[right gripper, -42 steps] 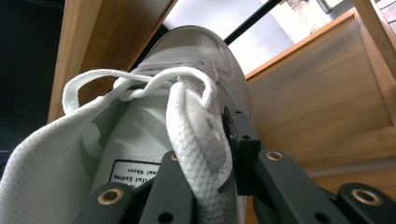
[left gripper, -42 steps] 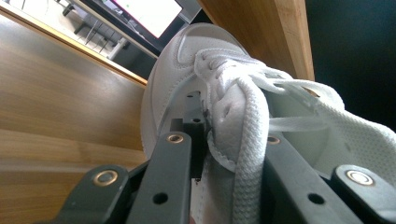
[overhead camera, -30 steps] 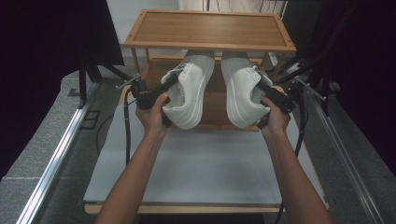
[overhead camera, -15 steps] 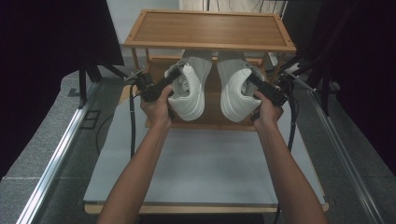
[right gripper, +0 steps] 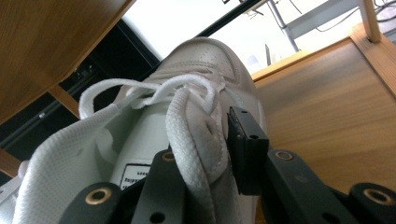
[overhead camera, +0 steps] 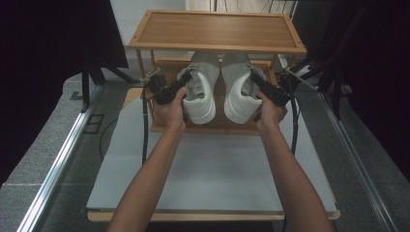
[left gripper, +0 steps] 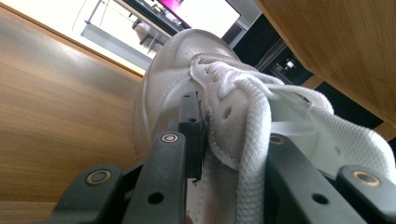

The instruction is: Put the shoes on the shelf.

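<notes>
Two white lace-up sneakers lie side by side on the lower shelf [overhead camera: 212, 127] of a wooden rack, toes pointing away under its top board. My left gripper [overhead camera: 185, 80] has the left sneaker [overhead camera: 200, 99] by its laced side wall. The pad [left gripper: 190, 133] lies against the leather, and the flap and lace [left gripper: 247, 140] sit between the jaws. My right gripper [overhead camera: 252, 81] grips the right sneaker [overhead camera: 239, 99] the same way, its pad [right gripper: 245, 149] against the eyelet flap. Both pairs of jaws have just been opening a little, the shoe walls still between them.
The rack's top board [overhead camera: 217, 29] hangs close above the shoes. Its posts [overhead camera: 141, 63] stand at the corners. The rack rests on a grey table [overhead camera: 208, 179]. Black cables [overhead camera: 144, 130] trail from both grippers. Metal rails [overhead camera: 58, 164] run beside the table.
Both hands have pushed forward, carrying the sneakers deeper under the top board. The shoes, tilted outward before, now lie straight with toes pointing away.
</notes>
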